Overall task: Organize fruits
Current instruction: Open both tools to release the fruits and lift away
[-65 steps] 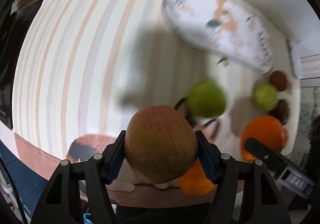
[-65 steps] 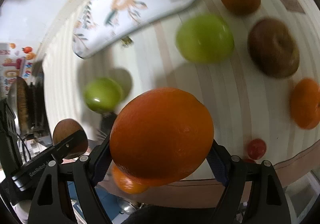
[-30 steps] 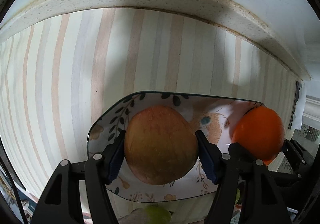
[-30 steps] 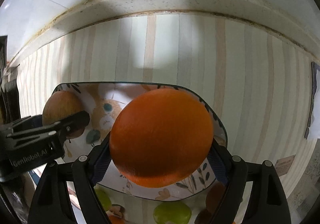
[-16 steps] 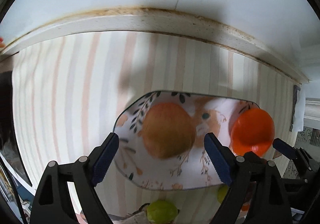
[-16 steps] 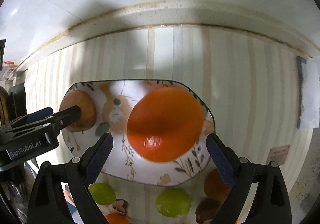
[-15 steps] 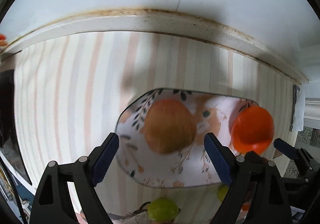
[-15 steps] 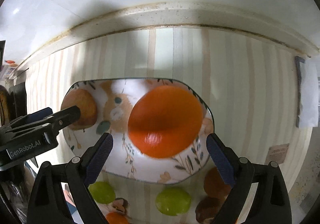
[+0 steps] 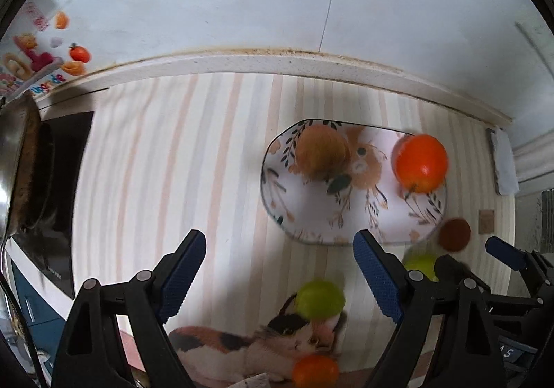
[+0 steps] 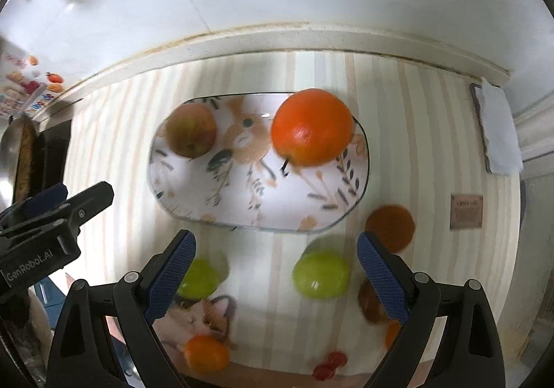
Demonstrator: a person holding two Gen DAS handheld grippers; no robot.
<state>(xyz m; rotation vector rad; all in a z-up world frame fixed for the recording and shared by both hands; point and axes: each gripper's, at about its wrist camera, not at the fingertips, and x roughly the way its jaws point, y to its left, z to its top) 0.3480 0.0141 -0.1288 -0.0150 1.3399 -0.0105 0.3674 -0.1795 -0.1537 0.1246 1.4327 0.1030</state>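
Observation:
A floral plate (image 9: 349, 215) (image 10: 263, 201) lies on the striped mat near the back wall. On it sit a reddish apple (image 9: 320, 151) (image 10: 190, 135) at the left and a large orange (image 9: 420, 163) (image 10: 311, 126) at the right. My left gripper (image 9: 280, 275) is open and empty, raised above the mat in front of the plate. My right gripper (image 10: 275, 270) is open and empty too, also back from the plate; it shows at the right edge of the left wrist view (image 9: 502, 253).
Loose fruit lies in front of the plate: two green apples (image 10: 320, 275) (image 10: 199, 279), a brown fruit (image 10: 389, 223), small oranges (image 10: 206, 357) and a small red fruit (image 10: 330, 365). A black stove with a pan (image 9: 24, 159) stands at the left. A cloth (image 10: 498, 132) lies at the right.
Both grippers opened and let go of the apple and the orange, which now sit on the plate. Both grippers have pulled back and up, away from the plate.

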